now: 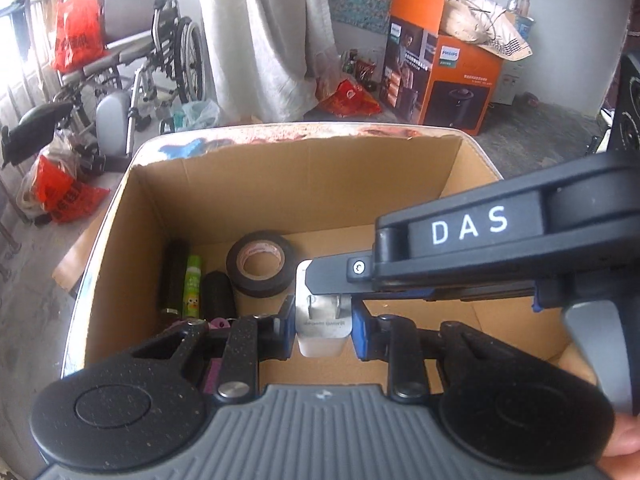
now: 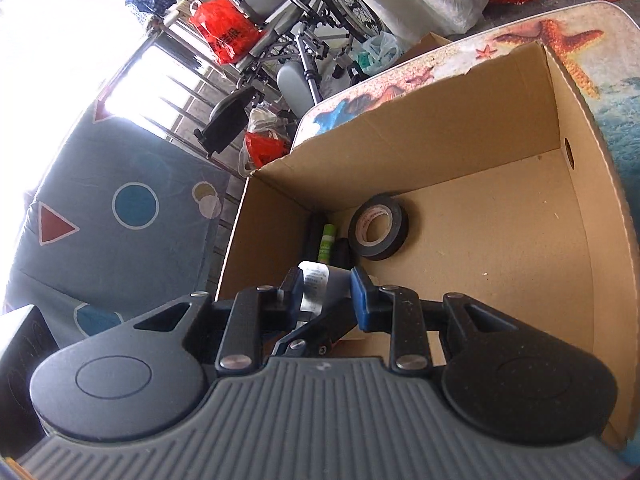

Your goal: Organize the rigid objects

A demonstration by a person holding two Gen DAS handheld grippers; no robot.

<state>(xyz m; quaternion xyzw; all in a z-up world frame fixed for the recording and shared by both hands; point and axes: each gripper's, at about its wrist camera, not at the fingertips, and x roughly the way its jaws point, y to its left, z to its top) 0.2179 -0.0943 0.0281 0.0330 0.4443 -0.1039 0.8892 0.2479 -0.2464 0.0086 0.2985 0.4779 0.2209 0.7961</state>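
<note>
An open cardboard box [image 1: 304, 184] stands on a patterned mat and shows in the right wrist view too [image 2: 420, 136]. Inside lie a black tape roll [image 1: 262, 262] [image 2: 378, 226], a green tube [image 1: 193, 286] [image 2: 326, 242] and dark cylinders [image 1: 218, 294]. My left gripper [image 1: 323, 326] is shut on a white plug charger [image 1: 322, 320] over the box. My right gripper [image 2: 326, 292] reaches in from the right [image 1: 500, 248] and is shut on the same charger [image 2: 316, 286].
A wheelchair [image 1: 152, 52] with red plastic bags [image 1: 76, 36] stands at the back left. An orange Philips carton [image 1: 444, 72] sits behind the box. A sea-themed mat [image 2: 616, 92] lies under the box. A blue patterned cushion [image 2: 120, 216] is to the left.
</note>
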